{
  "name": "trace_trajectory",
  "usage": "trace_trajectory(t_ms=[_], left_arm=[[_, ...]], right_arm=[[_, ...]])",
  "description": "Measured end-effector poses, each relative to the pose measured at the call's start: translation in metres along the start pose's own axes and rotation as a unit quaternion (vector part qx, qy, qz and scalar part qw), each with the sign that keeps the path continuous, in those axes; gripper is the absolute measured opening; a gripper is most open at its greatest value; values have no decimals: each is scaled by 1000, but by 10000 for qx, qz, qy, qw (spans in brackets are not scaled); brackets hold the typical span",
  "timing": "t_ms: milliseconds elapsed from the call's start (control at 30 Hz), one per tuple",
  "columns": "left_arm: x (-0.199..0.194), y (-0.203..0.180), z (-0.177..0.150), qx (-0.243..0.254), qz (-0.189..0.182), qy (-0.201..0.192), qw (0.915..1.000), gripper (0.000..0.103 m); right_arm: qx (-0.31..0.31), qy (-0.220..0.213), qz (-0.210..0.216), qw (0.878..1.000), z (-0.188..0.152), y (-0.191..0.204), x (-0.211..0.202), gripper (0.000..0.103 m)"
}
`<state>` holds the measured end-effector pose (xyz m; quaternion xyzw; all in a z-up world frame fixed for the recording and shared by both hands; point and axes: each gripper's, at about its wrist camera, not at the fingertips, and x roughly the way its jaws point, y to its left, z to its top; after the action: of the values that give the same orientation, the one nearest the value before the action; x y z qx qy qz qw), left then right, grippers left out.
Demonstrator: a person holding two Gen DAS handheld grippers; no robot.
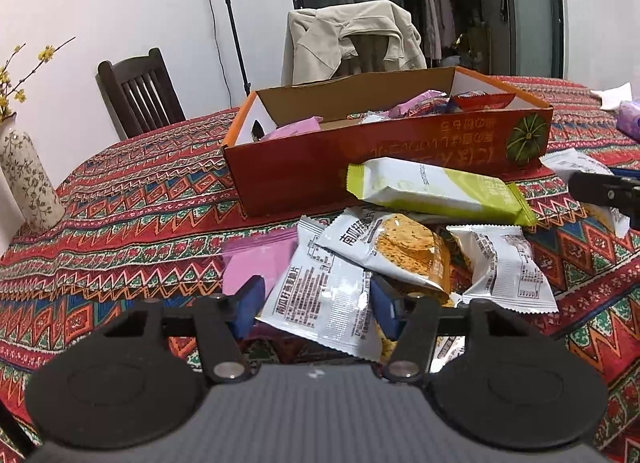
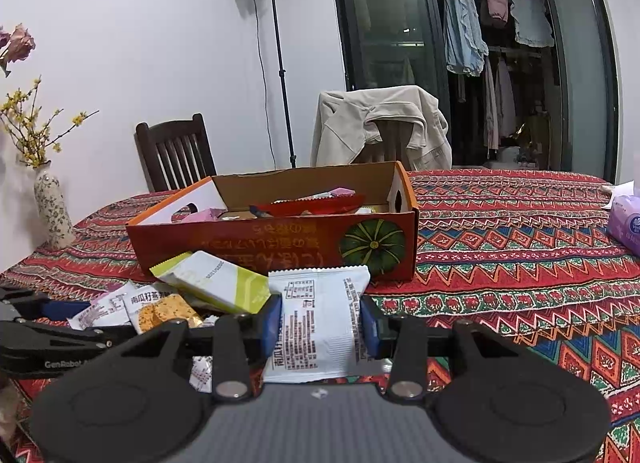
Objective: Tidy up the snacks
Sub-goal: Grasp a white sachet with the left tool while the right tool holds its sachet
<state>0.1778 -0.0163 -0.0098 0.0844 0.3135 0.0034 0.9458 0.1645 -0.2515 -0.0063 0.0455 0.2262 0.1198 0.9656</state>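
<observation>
Packet clamped in right gripper; left gripper half-open astride another packet.

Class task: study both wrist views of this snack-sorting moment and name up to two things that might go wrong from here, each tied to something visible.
1. The left gripper straddles a white packet overlapped by the packet with the cracker picture; closing may catch both or drag the pile.
2. The right gripper pinches its white packet only by the side edges, so the wrapper might slip or buckle on the way to the orange box, which already looks fairly full.
</observation>
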Motion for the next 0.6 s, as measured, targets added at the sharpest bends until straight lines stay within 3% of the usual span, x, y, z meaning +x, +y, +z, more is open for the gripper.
trace_trajectory(t_ms=[233,600], left_arm=[[-11,8,-2,-199,46,-101,9997,55],[-46,25,13,-477,116,-662,9966,55]], right_arm=[[-30,-19,26,10000,0,1,0,40],[-235,-242,11,9994,9,11,-14,40]])
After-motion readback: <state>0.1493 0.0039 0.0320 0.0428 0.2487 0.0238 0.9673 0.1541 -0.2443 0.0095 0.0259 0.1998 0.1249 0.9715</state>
